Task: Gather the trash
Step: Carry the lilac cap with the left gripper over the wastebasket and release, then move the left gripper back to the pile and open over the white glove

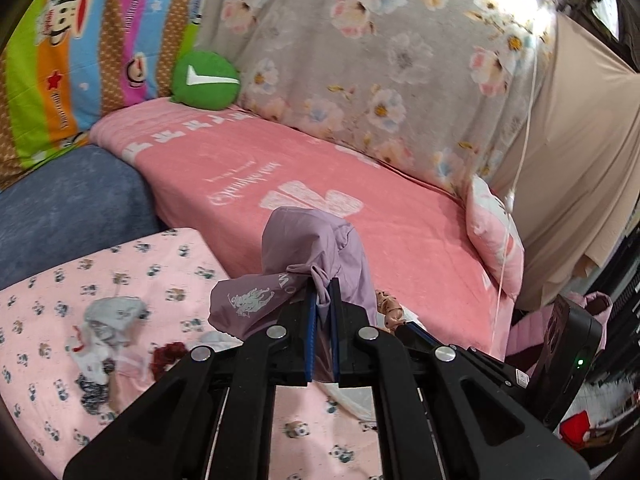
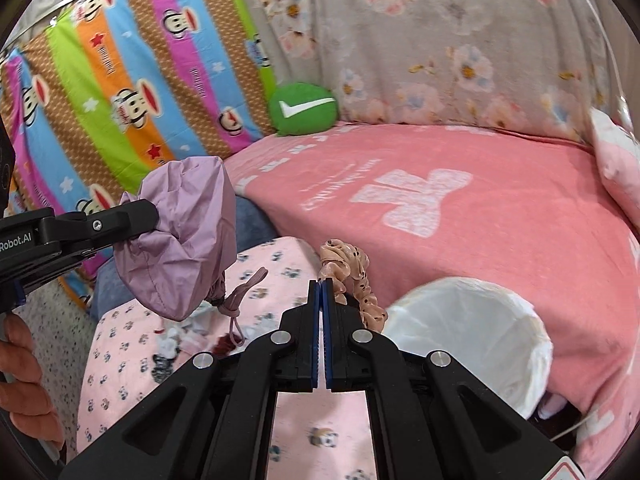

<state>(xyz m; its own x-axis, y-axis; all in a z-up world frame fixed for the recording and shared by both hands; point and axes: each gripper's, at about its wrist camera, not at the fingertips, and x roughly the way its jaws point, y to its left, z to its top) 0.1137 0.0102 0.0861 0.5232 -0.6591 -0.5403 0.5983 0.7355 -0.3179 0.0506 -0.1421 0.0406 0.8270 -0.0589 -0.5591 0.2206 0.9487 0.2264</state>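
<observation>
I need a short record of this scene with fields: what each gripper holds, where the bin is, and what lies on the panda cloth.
left gripper: shut on the purple pouch, lifted above the panda cloth
right gripper: shut on the peach scrunchie
bin: white-lined, open, beside the right gripper, in front of the pink blanket
on the panda cloth: a small heap of crumpled items, too blurred to name
background: green cushion against the floral cover
</observation>
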